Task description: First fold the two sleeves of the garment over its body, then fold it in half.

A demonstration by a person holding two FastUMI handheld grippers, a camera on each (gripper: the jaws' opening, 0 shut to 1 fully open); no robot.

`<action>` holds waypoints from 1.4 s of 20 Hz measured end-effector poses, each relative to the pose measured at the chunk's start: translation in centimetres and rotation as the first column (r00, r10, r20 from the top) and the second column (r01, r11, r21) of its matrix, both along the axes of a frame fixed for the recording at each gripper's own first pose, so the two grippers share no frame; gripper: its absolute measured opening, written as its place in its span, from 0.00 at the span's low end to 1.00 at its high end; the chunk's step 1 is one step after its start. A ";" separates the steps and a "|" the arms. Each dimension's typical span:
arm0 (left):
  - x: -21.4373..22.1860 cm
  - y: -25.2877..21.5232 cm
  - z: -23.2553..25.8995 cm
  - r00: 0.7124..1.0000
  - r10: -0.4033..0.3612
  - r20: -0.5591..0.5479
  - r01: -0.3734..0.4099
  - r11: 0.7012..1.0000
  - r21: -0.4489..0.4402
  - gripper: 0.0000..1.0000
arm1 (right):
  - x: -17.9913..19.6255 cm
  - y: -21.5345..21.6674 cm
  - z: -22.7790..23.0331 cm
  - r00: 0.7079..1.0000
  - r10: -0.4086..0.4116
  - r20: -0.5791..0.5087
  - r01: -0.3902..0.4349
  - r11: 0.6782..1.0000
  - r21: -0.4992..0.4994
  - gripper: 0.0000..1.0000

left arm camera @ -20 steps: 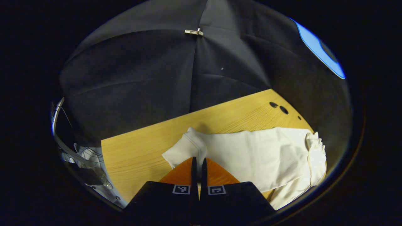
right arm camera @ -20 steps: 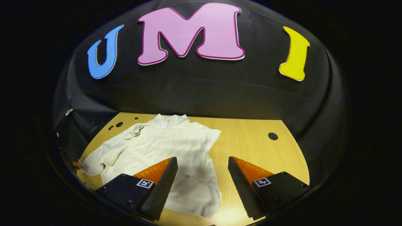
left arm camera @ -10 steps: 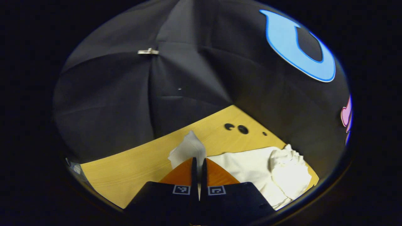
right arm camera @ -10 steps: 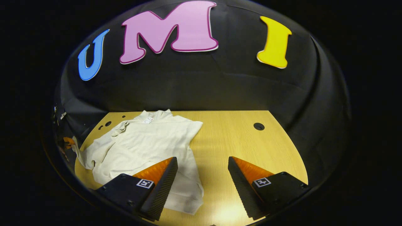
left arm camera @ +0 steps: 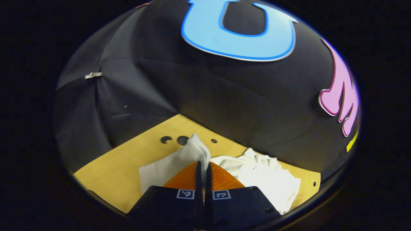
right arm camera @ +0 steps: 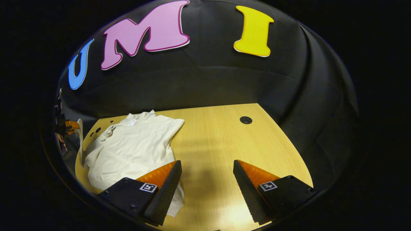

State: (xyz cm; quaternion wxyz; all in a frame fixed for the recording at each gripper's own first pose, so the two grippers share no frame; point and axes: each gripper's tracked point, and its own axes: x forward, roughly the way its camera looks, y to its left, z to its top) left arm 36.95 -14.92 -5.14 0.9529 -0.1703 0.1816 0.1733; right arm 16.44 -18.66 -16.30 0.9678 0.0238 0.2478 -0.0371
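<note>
Sleeve (left arm camera: 192,150) pinched in left tongs (left arm camera: 203,165); right tongs (right arm camera: 207,166) wide open.

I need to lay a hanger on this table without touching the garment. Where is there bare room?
The free patch is the wooden table to the right of the white garment, reaching the round hole and the far wall; the open right tongs hover over it. The table's left is crowded: the garment lies there, its sleeve pinched in the left tongs.
</note>
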 end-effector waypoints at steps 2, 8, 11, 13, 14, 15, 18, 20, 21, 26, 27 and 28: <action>1.8 -3.5 0.4 0.998 -0.056 0.010 0.056 0.998 0.004 0.06 | 0.1 -1.0 -0.3 1.000 -0.013 -0.001 0.013 1.000 0.005 0.98; 5.3 -14.9 0.2 0.965 -0.264 0.003 0.264 0.964 0.023 0.06 | 0.1 -3.9 -1.4 0.999 -0.047 -0.004 0.047 0.998 0.034 0.99; 6.5 -20.7 -0.6 0.935 -0.354 -0.005 0.355 0.935 0.023 0.06 | -0.6 -5.3 -2.0 0.998 -0.069 -0.010 0.069 0.997 0.043 0.99; 6.9 -24.0 -1.0 0.913 -0.407 -0.006 0.407 0.913 0.014 0.06 | -1.1 -6.1 -2.7 0.996 -0.087 -0.021 0.088 0.995 0.052 0.99; 7.1 -25.9 -1.3 0.898 -0.441 -0.005 0.441 0.898 0.005 0.06 | -1.3 -6.4 -2.9 0.995 -0.093 -0.025 0.094 0.994 0.058 0.99; 7.2 -27.6 -1.6 0.881 -0.474 -0.010 0.474 0.881 0.002 0.06 | -1.6 -6.7 -3.2 0.995 -0.100 -0.029 0.102 0.993 0.065 0.99; 7.8 -31.2 -3.3 0.848 -0.528 -0.044 0.529 0.849 0.003 0.06 | -2.1 -7.5 -3.8 0.992 -0.116 -0.039 0.119 0.989 0.082 0.99; 7.9 -32.9 -4.4 0.840 -0.539 -0.059 0.540 0.842 -0.010 0.06 | -2.1 -7.7 -4.0 0.992 -0.120 -0.037 0.123 0.989 0.083 0.99; 7.9 -33.2 -4.9 0.837 -0.542 -0.071 0.542 0.840 -0.016 0.06 | -2.2 -7.6 -4.1 0.992 -0.121 -0.042 0.124 0.989 0.084 0.99; 7.5 -35.7 -5.6 0.815 -0.577 -0.049 0.572 0.815 -0.090 0.48 | -2.1 -7.1 -4.5 0.993 -0.109 -0.045 0.113 0.990 0.088 0.99; 7.4 -35.6 -5.0 0.816 -0.577 -0.042 0.573 0.816 -0.076 0.69 | -2.0 -6.8 -4.6 0.994 -0.103 -0.046 0.107 0.990 0.087 0.99; 7.1 -35.3 -4.6 0.820 -0.571 -0.045 0.569 0.821 -0.052 0.82 | -1.9 -6.4 -4.6 0.994 -0.097 -0.047 0.101 0.991 0.087 0.99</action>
